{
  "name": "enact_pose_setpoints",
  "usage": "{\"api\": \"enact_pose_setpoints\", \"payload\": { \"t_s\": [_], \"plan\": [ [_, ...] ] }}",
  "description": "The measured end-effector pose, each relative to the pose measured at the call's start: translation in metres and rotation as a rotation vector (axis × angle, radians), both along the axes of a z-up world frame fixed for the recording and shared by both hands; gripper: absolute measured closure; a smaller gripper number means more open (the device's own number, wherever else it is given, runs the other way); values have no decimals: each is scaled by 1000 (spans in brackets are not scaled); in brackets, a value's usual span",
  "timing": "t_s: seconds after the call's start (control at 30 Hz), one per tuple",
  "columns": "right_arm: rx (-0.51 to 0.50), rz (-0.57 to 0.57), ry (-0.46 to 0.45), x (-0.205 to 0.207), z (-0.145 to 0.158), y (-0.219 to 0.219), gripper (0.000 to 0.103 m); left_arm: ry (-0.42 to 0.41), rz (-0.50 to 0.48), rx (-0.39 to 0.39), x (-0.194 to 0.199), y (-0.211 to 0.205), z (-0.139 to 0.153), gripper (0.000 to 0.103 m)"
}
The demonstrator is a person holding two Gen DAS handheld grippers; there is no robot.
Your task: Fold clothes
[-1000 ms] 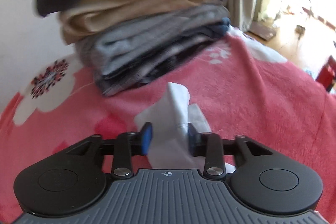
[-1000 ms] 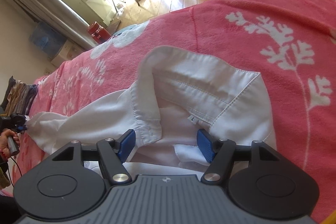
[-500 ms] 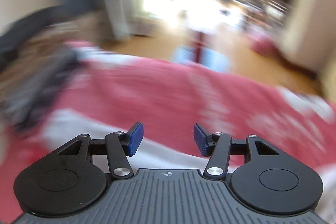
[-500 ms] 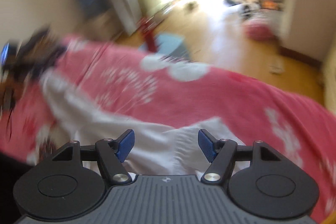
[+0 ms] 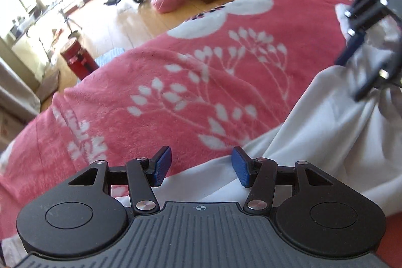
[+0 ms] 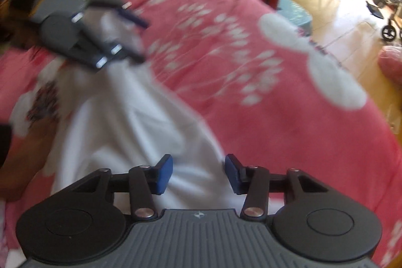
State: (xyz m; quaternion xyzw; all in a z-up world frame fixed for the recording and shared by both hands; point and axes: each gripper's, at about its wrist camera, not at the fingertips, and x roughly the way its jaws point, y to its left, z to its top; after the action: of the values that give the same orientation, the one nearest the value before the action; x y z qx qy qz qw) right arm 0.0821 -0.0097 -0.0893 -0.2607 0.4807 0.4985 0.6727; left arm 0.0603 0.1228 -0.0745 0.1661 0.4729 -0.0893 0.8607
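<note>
- The white cotton collared shirt (image 6: 130, 122) lies rumpled on the pink fleece bed blanket with white flower prints (image 5: 201, 72) — not yet squared for a fold.
- The left tool (image 5: 199, 166) hangs over the shirt's near edge, its blue pads parted about halfway and nothing pinched.
- The right tool (image 6: 198, 173) has just been narrowing; cloth lies under the gap, but the pads look clear of it.
- The step in hand looks like taking fresh holds on the edge. To do it well, I would pinch one layer at each end, then draw the hem taut before laying it over — a slack hem folds crooked.
- No basket or box is within reach, so nothing sits in a container.
</note>
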Motion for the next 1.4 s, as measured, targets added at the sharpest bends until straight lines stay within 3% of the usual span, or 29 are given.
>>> {"api": "enact_pose_setpoints", "payload": {
  "t_s": [0.17,0.37,0.5,0.6,0.63,0.67,0.7,0.87,0.97,1.2,1.33,1.4],
  "plan": [
    [-7,66,-10,-18,9,-5,54,-7,-53,21,-5,1,-1,50],
    [123,-140,61,35,24,-1,54,-19,-92,48,-12,-2,-3,51],
    [68,-168,95,47,0,12,54,-26,-135,73,-18,-7,-4,58],
    [43,-117,52,35,-3,17,59,-42,-185,94,-26,-13,-5,82],
    [37,-99,34,31,-2,18,78,-56,-187,100,-28,-15,-5,99],
    [31,-81,15,26,1,18,93,-81,-173,106,-29,-15,-5,101],
    [25,-64,-4,21,3,19,98,-106,-159,112,-30,-16,-4,102],
    [49,-32,-202,5,25,23,101,-249,-30,101,-22,-2,18,103],
    [65,-38,-320,8,36,31,101,-291,15,125,-11,4,27,103],
    [53,-84,-441,49,26,59,103,-256,115,163,17,21,13,103],
    [54,-132,-436,69,17,68,103,-218,150,183,23,28,3,103],
    [77,-177,-395,80,21,63,103,-159,154,181,25,30,-5,101]
  ]
}}
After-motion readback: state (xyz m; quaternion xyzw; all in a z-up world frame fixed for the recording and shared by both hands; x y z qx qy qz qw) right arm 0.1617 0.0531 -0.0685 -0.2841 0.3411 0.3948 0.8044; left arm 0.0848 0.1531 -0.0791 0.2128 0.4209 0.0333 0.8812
